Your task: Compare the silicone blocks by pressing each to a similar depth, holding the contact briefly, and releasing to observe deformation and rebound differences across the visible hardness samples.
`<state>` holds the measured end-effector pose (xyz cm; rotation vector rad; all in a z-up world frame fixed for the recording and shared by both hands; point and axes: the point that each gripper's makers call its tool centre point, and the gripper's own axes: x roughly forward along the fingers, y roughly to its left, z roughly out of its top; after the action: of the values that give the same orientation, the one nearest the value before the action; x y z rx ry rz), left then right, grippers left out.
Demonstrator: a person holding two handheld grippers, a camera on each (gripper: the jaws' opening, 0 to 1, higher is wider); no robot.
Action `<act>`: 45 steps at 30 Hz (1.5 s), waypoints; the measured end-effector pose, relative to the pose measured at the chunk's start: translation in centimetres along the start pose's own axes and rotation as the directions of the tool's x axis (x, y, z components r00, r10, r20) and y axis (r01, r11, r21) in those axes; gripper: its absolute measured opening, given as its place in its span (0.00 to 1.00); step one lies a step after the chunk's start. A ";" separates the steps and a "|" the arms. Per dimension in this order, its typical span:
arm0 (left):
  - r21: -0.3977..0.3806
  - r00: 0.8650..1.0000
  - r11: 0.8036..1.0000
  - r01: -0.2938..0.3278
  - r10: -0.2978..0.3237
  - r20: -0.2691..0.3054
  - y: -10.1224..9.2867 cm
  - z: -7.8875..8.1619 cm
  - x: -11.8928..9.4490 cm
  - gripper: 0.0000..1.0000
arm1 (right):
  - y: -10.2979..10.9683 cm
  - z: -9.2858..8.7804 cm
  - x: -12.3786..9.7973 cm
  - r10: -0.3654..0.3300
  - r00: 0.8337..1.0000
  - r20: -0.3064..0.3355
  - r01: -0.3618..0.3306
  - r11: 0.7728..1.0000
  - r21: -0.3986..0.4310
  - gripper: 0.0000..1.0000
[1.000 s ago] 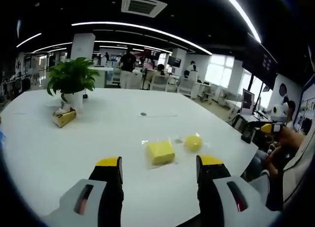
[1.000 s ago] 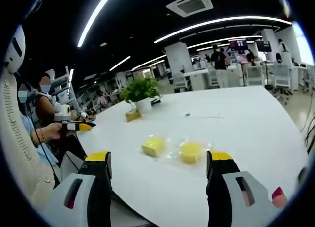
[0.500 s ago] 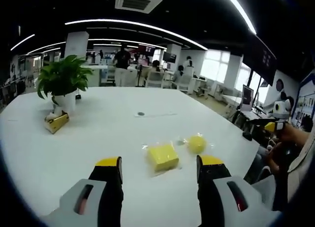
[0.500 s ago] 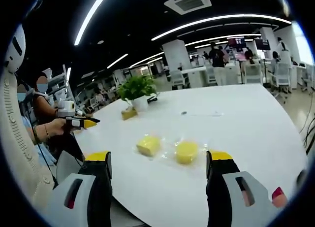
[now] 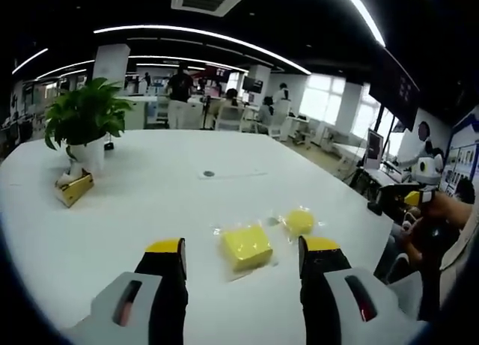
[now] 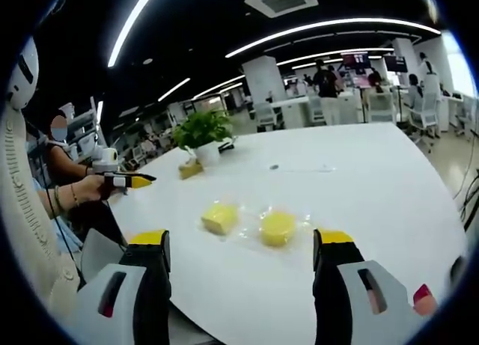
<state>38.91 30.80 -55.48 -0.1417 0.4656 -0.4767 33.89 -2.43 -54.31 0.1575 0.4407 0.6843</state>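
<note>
Yellow blocks, a square block point(image 5: 246, 245) beside a round block point(image 5: 299, 221), lay on the table point(image 5: 150, 203); both grippers' jaws gaped empty short of the square block.

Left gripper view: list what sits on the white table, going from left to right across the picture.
Small yellow box → potted plant → small dark spot on the table → square yellow silicone block → round yellow silicone block. The box and plant overlap a little; the box reaches furthest left.
</note>
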 end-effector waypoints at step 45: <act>-0.249 0.985 0.962 0.112 -0.141 -0.099 4.3 -4.6 9.6 0.58 | -1.6 -2.3 2.2 -0.034 0.990 -0.134 0.036 0.999 0.014 0.71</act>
<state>46.09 29.98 -64.44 -0.3831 0.6306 -0.5547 35.31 -2.23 -57.52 0.1196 0.5765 0.6593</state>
